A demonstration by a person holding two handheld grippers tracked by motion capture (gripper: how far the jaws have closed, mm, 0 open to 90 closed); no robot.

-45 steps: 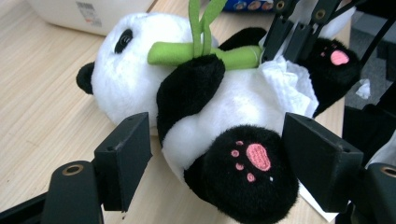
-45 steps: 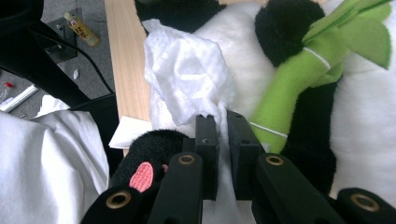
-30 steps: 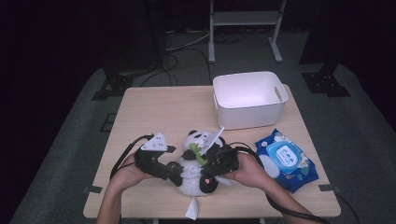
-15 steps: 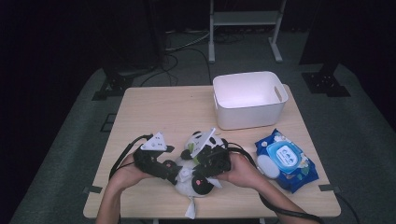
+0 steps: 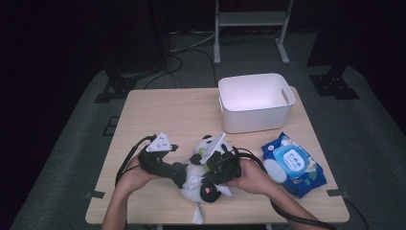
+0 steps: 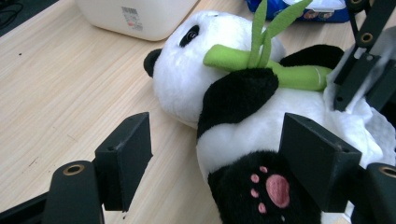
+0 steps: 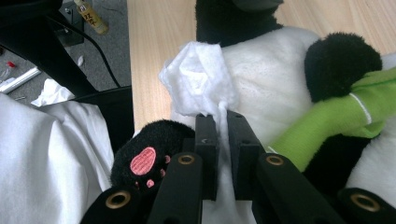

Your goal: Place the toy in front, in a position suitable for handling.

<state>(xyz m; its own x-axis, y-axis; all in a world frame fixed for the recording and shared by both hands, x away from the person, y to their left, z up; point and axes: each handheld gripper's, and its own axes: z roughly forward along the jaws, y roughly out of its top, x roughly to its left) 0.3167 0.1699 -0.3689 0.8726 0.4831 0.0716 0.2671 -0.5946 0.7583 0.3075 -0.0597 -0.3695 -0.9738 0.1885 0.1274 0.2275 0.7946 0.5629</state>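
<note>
Wiping the panda (image 5: 203, 177) with a wipe (image 7: 201, 81): the right gripper (image 7: 217, 119) has its jaws pinched nearly closed on the wipe, pressing the wad against the white belly, while the left gripper (image 6: 219, 163) stands wide open astride the panda's lower body, pads apparently not squeezing. Panda lies on its back at the table's (image 5: 167, 112) near edge, between both hands, with the tub (image 5: 256, 103) behind and the wipes pack (image 5: 294, 165) to its right. Plush looks light and soft, so it'll likely squash and slide under wiping; better to clamp across the torso than a limp paw, and keep the thin wipe bunched or it may tear or slip out.
</note>
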